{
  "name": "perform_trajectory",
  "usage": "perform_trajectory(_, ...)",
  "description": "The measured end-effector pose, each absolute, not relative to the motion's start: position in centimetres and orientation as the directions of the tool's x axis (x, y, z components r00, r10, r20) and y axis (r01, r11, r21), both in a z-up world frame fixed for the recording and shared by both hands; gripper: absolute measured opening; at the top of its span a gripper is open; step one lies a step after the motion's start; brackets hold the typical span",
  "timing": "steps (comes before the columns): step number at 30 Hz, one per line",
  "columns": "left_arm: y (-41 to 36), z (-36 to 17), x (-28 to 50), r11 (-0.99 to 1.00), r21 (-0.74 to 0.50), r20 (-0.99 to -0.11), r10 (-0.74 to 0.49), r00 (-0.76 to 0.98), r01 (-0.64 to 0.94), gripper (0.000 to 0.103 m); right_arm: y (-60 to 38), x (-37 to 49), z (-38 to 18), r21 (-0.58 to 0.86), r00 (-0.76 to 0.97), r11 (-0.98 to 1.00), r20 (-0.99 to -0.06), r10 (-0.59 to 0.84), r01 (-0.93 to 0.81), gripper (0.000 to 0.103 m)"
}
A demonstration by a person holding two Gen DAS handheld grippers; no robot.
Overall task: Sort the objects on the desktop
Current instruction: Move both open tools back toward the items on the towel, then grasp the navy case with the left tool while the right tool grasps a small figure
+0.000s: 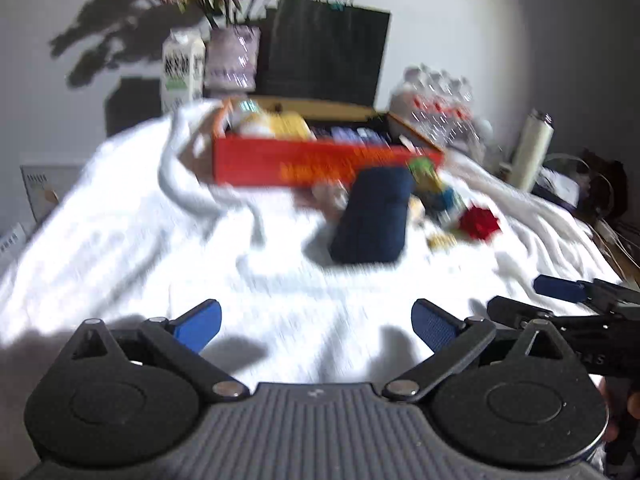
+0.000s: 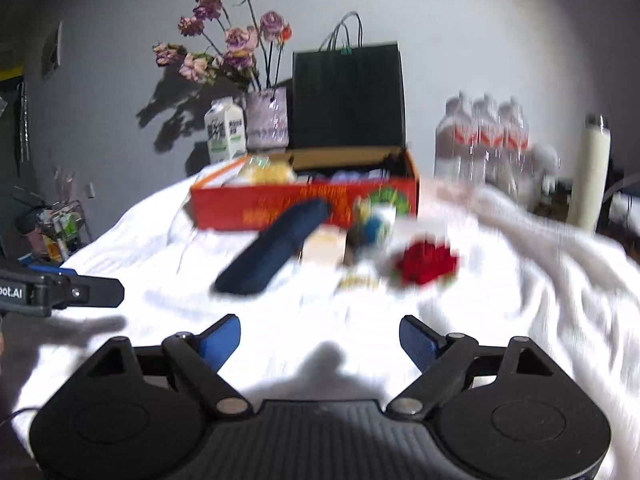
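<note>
A red box (image 2: 304, 210), open at the top and holding yellow and blue items, sits at centre frame. In front of it a dark blue pouch (image 2: 274, 248) lies tilted on its side. Right of the pouch sit a pale block (image 2: 324, 246), a blurred green-and-blue item (image 2: 374, 222) and a red flower (image 2: 426, 262), close together.

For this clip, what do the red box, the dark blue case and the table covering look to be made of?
Red box: probably printed cardboard, its open flaps showing a plain brown inside.
Dark blue case: seemingly matte fabric or a soft shell with rounded edges and no glare; blur leaves it open.
Table covering: white cloth, wrinkled and bunched into folds.
</note>
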State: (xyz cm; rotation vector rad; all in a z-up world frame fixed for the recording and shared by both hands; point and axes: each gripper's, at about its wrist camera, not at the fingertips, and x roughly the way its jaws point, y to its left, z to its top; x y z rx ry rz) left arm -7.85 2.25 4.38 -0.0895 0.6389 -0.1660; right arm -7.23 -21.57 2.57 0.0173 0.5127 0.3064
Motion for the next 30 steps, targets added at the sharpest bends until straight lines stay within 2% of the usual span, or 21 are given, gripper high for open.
perform_trajectory(12, -0.1, 3.1, -5.1, 0.976, -0.151, -0.611, -0.216, 0.762, 0.156, 0.103, -23.0, -8.0, 1.5, 0.030, 0.858, 0.971, -0.462, 0.223, -0.236, 0.083)
perform_trajectory(19, -1.8, 3.0, 1.4, 0.973, -0.126, -0.583, -0.231, 0.779, 0.194, 0.103, -24.0, -4.9, 2.2, 0.014, 0.866, 0.975, -0.456, 0.202, -0.220, 0.078)
perform_trajectory(21, -2.2, 2.8, 4.4, 0.974, -0.137, -0.591, -0.227, 0.774, 0.182, 0.103, -23.9, -3.2, 3.0, 0.002, 0.874, 0.978, -0.448, 0.189, -0.210, 0.066)
perform_trajectory(24, -2.4, 2.5, 8.2, 0.955, -0.222, -0.601, -0.293, 0.743, 0.196, 0.101, -23.7, -0.4, 3.9, -0.006, 0.883, 0.973, -0.421, 0.206, -0.229, 0.059)
perform_trajectory(27, -3.3, 1.9, 10.4, 0.949, -0.240, -0.610, -0.313, 0.728, 0.206, 0.095, -23.5, 3.2, 3.9, 0.017, 0.872, 0.973, -0.439, 0.214, -0.230, 0.047)
perform_trajectory(30, -3.9, 1.3, 10.9, 0.946, -0.237, -0.627, -0.323, 0.709, 0.221, 0.077, -23.1, 6.0, 3.3, 0.055, 0.852, 0.967, -0.461, 0.247, -0.250, 0.043)
